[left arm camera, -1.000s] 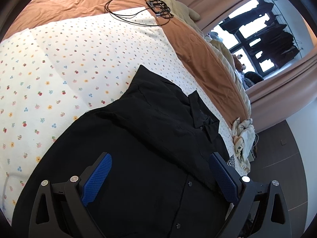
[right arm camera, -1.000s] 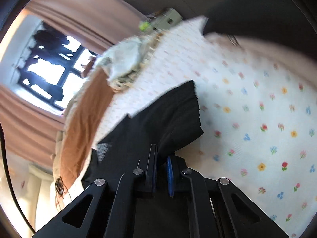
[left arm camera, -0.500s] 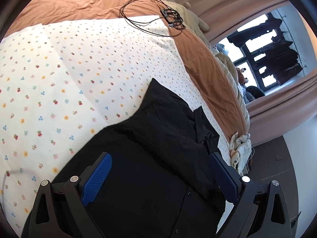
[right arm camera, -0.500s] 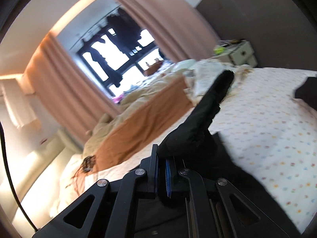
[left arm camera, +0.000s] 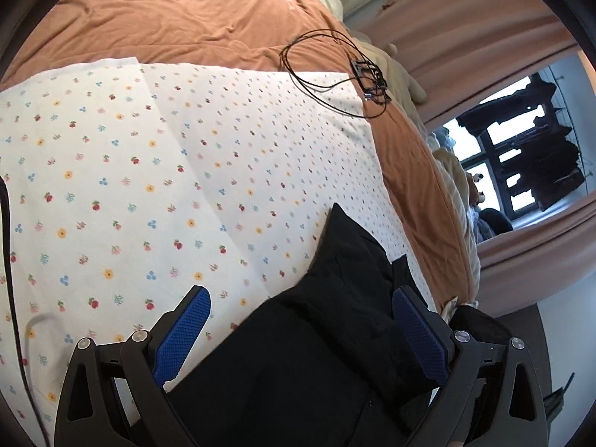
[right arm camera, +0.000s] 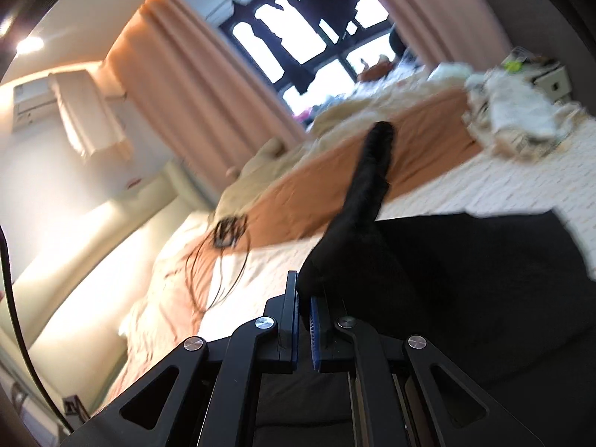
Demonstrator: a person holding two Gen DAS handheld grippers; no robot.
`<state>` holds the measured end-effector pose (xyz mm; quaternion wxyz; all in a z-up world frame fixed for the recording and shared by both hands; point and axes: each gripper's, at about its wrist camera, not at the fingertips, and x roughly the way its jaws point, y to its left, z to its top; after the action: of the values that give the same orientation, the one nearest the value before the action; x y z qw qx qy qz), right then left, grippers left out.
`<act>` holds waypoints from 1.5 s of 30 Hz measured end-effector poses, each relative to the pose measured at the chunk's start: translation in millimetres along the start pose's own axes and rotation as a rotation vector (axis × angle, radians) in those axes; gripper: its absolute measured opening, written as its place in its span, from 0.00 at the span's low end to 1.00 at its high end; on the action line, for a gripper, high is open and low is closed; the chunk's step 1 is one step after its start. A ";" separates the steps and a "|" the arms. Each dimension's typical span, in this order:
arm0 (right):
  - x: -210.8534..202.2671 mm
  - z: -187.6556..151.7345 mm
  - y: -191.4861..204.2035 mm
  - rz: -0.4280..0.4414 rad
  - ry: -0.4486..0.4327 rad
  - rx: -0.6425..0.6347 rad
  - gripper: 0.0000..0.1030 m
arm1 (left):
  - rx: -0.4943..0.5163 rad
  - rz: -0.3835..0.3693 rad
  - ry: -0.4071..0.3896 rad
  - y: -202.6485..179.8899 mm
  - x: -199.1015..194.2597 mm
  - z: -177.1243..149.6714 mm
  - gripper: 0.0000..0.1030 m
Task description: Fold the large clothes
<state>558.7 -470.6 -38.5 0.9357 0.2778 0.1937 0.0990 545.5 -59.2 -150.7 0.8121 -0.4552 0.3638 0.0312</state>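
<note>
A black shirt is laid on the floral sheet of a bed, near the bed's edge, and a fold of it is being carried over by the right hand-held gripper, whose jaws are pressed together on a bunched piece of the fabric. From that pinch a narrow strip of the garment, probably a sleeve, is seen rising upward, while the rest of the shirt is spread flat beneath. The left hand-held gripper is held spread wide above the shirt body, with nothing between its blue pads; whether the fabric is touched by it cannot be told. For the fold to come out well, the pinched part is best carried across the body in 1 smooth arc and lowered flat, so that no slack is trapped underneath; the body could be pinned by the left hand-held gripper so it is not dragged along the sheet. The cloth appears thin, matte and limp, with soft creases and small dark buttons near the lower edge of the left view. A risk is judged in the loose strip flopping sideways and leaving a crooked edge. A coiled black cable is lying well apart on the orange blanket.
</note>
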 end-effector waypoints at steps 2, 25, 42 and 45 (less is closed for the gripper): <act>21.0 -15.0 2.2 0.017 0.072 -0.004 0.07 | -0.001 0.010 -0.008 2.8 -1.5 2.5 0.95; -42.5 -31.3 -90.8 -0.264 0.222 0.098 0.79 | 0.158 -0.022 0.036 -39.2 -3.8 -25.5 0.95; -159.5 -62.7 -140.9 -0.266 0.146 0.235 1.00 | 0.378 -0.049 0.037 -34.2 -64.3 -76.1 0.95; -181.0 -68.6 -151.4 -0.279 0.144 0.269 1.00 | 0.423 -0.040 0.060 -23.5 -80.4 -84.3 0.95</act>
<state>377.9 -615.7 -120.2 0.8785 0.3630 0.3081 -0.0387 448.1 -114.5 -111.1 0.8787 -0.2827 0.3773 -0.0753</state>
